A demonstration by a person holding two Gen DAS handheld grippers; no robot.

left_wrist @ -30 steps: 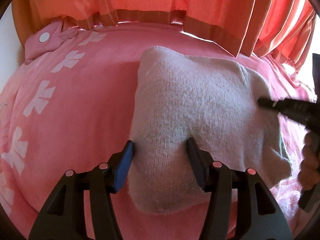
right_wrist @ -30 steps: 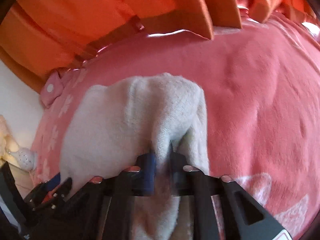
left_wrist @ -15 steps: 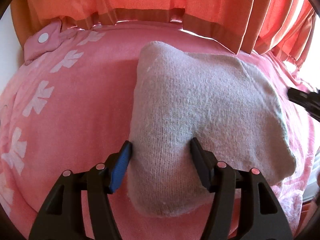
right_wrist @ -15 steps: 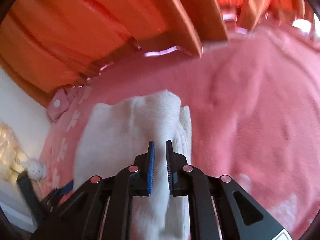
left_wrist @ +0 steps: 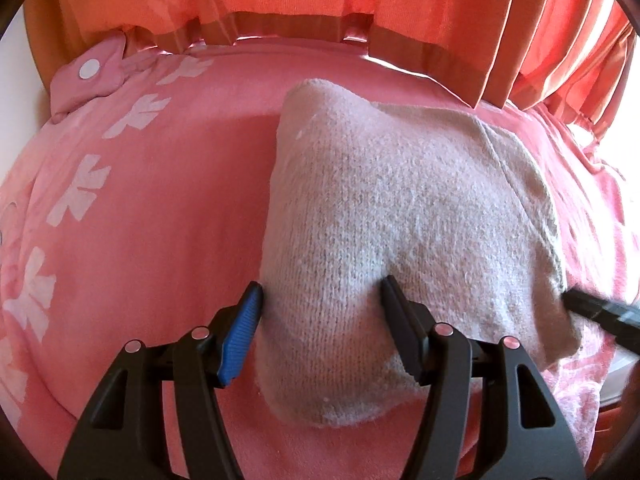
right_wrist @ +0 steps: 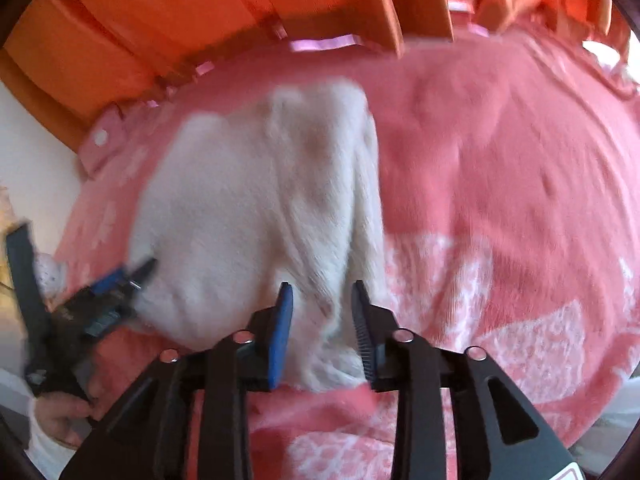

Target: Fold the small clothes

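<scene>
A small pale grey knitted garment (left_wrist: 380,220) lies folded on a pink bedspread (left_wrist: 160,220). My left gripper (left_wrist: 320,300) is open, its jaws standing on either side of the garment's near left part. In the right wrist view the garment (right_wrist: 248,220) looks whitish and blurred. My right gripper (right_wrist: 322,304) is open, its jaws straddling the garment's near right edge without pinching it. The left gripper also shows at the left edge of that view (right_wrist: 120,280). The right gripper's tip shows at the right edge of the left wrist view (left_wrist: 592,308).
Orange curtains (left_wrist: 360,0) hang along the far edge of the bed. The pink bedspread (right_wrist: 500,200) has white bow prints (left_wrist: 80,192). A pink pillow corner with a white dot (left_wrist: 90,70) lies far left. A hand (right_wrist: 60,420) holds the left gripper.
My right gripper was shut on the garment's right edge; it has opened and let go. The garment's lifted edge now lies flat. My left gripper has stayed open in place.
</scene>
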